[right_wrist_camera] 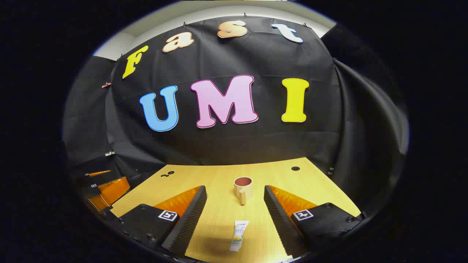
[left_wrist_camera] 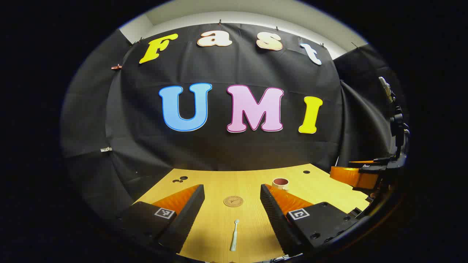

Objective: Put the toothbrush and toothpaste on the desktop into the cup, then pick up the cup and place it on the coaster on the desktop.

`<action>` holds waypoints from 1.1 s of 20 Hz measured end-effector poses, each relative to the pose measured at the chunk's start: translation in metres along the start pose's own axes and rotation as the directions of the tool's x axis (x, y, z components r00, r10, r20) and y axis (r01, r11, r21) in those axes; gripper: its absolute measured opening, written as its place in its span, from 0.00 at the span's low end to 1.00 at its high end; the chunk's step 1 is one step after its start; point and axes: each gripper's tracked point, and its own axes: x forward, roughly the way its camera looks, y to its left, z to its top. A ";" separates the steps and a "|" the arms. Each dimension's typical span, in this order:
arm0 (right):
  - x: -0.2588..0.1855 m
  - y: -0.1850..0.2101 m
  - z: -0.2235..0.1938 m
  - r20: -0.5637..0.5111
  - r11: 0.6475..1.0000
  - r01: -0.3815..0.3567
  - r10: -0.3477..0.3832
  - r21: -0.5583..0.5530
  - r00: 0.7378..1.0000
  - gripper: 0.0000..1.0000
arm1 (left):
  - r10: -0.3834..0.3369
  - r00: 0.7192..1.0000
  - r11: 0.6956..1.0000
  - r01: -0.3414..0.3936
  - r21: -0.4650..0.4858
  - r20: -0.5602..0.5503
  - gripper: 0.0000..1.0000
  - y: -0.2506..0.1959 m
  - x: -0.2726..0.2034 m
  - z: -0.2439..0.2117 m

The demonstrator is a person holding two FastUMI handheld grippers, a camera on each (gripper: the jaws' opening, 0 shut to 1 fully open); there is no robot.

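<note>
Left gripper view: my desk (left_wrist_camera: 329,186) spreads out pale and wood-grained below the black cloth wall, and I take the cup (left_wrist_camera: 280,183) as my landmark. It stands upright far back on the desk, partly hidden behind my left gripper's (left_wrist_camera: 232,215) right-hand finger. That gripper is spread wide with nothing between its fingers. My other gripper (left_wrist_camera: 356,175) shows at the edge of the view, off to the right of the cup and level with it. The coaster (left_wrist_camera: 233,201), a round brown disc, lies flat on the desk to the left of the cup and a little nearer to me, apart from it. The toothbrush (left_wrist_camera: 234,235) lies nearer still, well short of the cup and just past the coaster on my side, head pointing away toward the coaster, not touching it. It sits between my left fingers, untouched by either.

In the right gripper view, the desk (right_wrist_camera: 314,182) again carries the cup (right_wrist_camera: 243,189), upright in the middle, handle turned toward me. My right gripper (right_wrist_camera: 236,219) also stands wide apart, holding nothing. My left gripper (right_wrist_camera: 106,190) shows far to the left of the cup. The toothpaste (right_wrist_camera: 239,231) lies flat, straight in front of the cup on my side and apart from it, between my right fingers without touching them.
</note>
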 end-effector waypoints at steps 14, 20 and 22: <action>0.005 0.010 -0.017 -0.061 0.998 -0.039 0.036 -0.041 0.997 0.97 | 0.005 0.998 1.000 -0.005 -0.002 -0.055 0.97 -0.003 0.005 -0.022; 0.020 0.014 -0.032 -0.127 0.998 -0.056 0.052 -0.031 0.991 0.96 | 0.008 0.997 1.000 -0.009 -0.004 -0.078 0.97 -0.005 0.007 -0.032; 0.027 0.016 -0.042 -0.162 0.997 -0.066 0.057 -0.047 0.985 0.96 | 0.016 0.996 1.000 -0.016 -0.003 -0.084 0.97 -0.004 0.007 -0.035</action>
